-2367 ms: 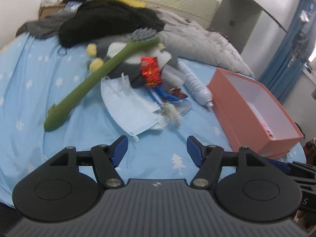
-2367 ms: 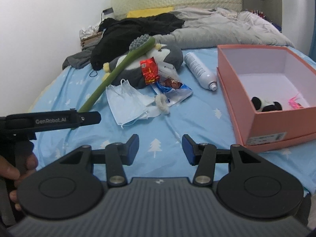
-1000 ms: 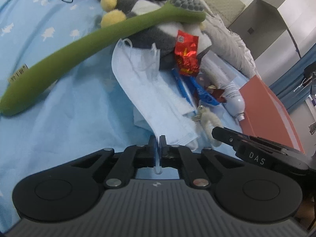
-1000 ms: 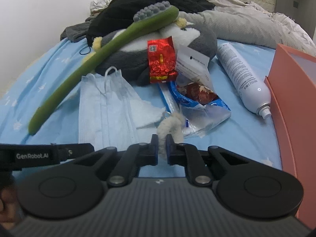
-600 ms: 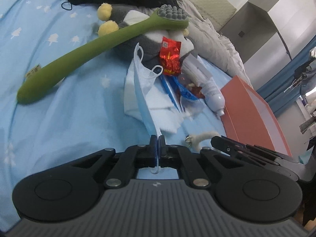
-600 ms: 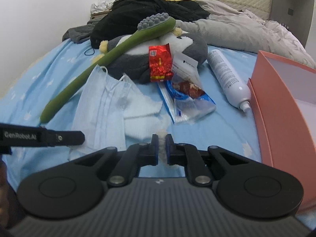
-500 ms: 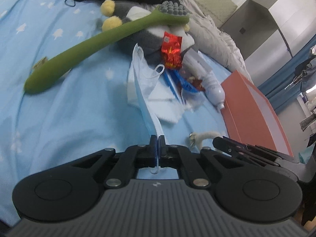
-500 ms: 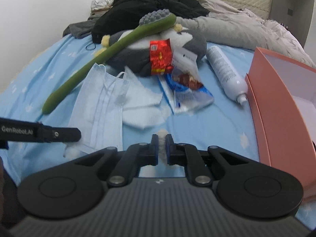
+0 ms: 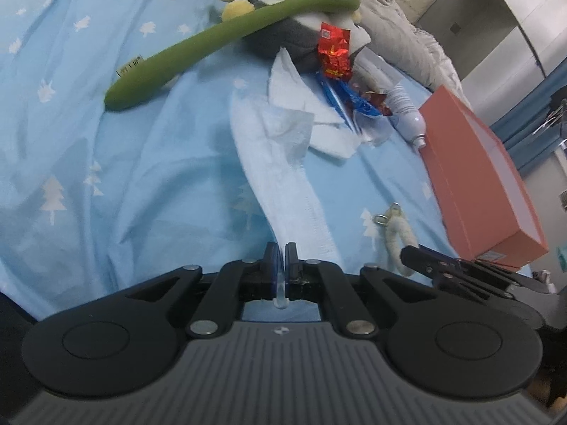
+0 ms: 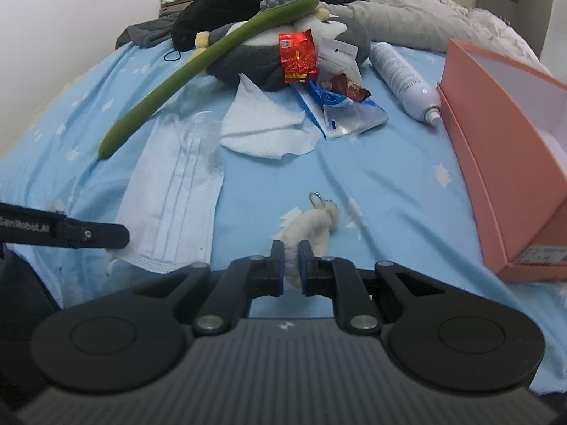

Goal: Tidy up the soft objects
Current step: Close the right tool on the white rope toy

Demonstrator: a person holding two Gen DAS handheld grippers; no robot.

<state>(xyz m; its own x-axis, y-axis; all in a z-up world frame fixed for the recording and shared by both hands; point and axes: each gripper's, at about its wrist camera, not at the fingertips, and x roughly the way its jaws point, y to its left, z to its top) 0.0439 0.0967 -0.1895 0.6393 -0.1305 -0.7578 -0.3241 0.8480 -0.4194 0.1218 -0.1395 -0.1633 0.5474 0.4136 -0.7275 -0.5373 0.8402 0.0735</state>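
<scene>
The left gripper [image 9: 282,260] pinches the face mask [image 9: 283,191], the right gripper [image 10: 290,262] the fluffy keychain [image 10: 312,228]; lift each clear before swinging toward the pink box [image 10: 503,148].

Both grippers [image 9: 281,260] [image 10: 291,264] were matte black, with blue finger pads [image 10: 277,252], silver screws and ribbed grey housings.

free: bare blue bedsheet [image 10: 389,191] between face mask [image 10: 173,198] and orange box [image 10: 503,163] | blocked ahead: tissue [image 10: 262,131], snack wrappers [image 10: 347,113], plush penguin [image 10: 255,60] | right: spray bottle [image 10: 404,78] beside box
</scene>
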